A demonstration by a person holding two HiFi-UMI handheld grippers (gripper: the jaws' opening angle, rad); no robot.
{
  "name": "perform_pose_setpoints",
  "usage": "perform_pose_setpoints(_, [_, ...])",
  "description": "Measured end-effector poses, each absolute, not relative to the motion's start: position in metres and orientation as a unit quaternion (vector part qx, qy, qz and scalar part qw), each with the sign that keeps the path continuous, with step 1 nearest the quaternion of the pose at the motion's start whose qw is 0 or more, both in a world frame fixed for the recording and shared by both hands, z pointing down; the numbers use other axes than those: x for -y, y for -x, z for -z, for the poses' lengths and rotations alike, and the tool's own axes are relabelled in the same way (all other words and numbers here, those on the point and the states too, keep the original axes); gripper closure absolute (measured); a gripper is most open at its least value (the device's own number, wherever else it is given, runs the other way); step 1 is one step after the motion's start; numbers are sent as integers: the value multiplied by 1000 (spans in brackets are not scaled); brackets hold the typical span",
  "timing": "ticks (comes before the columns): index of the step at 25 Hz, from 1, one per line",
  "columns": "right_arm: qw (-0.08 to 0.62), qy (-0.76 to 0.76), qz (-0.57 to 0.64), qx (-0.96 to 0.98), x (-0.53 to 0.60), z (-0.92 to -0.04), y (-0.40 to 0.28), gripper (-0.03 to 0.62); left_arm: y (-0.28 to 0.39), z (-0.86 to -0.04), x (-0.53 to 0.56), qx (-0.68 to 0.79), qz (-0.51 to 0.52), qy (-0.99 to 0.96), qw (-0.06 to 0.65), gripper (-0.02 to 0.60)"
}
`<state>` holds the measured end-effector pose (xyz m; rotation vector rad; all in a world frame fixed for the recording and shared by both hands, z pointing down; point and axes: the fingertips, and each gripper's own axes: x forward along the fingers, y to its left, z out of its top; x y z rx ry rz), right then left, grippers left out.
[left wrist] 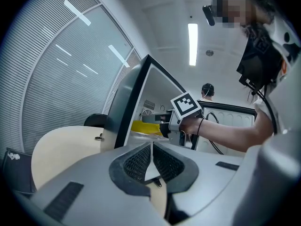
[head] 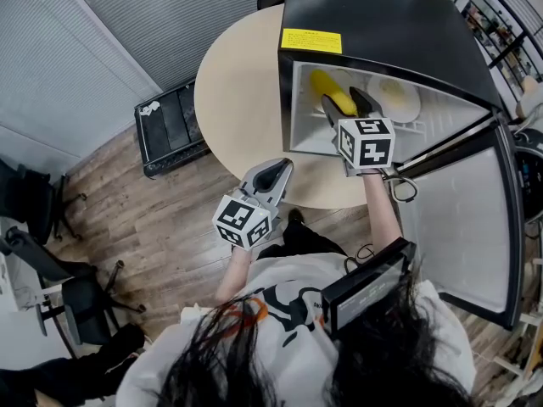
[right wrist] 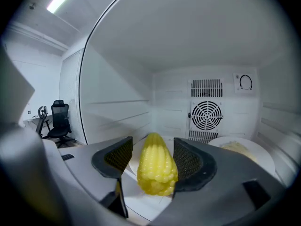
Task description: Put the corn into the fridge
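Corn: clamped lengthwise between the jaws of the right gripper, blunt end back toward the gripper body, tip pointing ahead at the fan grille on the rear wall. Already inside the open mini fridge; apparently raised off the floor below the jaws, not certain. Grip taken across the thick middle, judged to stop the cob rolling or tipping on the way in. White plate with pale food ahead and to the right of the jaws; barer floor ahead and left, judged the likelier setting-down spot. Fridge door swung wide behind and to the right of the gripper, leaving a clear way out. Left gripper: jaws pressed together on nothing, held outside the fridge by the edge of the round table, judged parked out of the way. Placement nearly complete; release not yet made.
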<state>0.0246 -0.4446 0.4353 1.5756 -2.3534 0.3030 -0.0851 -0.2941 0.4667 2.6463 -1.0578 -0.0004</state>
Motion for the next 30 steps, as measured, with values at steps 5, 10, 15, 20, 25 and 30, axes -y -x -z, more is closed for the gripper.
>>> perform_pose_setpoints(5, [119, -549, -93, 822, 432, -411, -26, 332, 82, -465, 291, 364, 0, -920, 143, 568])
perform_pose_setpoints(10, [99, -540, -96, 830, 415, -400, -22, 332, 78, -462, 287, 358, -1, -924, 139, 568])
perform_pose_setpoints(15, [86, -527, -110, 838, 395, -404, -15, 333, 78, -459, 279, 354, -2, -925, 134, 568])
perform_pose_setpoints(20, [79, -520, -120, 842, 373, -411, -5, 359, 81, -456, 269, 354, -2, -926, 131, 568])
perform_pose_setpoints(25, [64, -517, -141, 842, 349, -420, 4, 429, 84, -457, 255, 352, -3, -927, 133, 568])
perform_pose_setpoints(30, [54, -512, -162, 842, 321, -429, 11, 457, 87, -460, 239, 349, -8, -927, 136, 568])
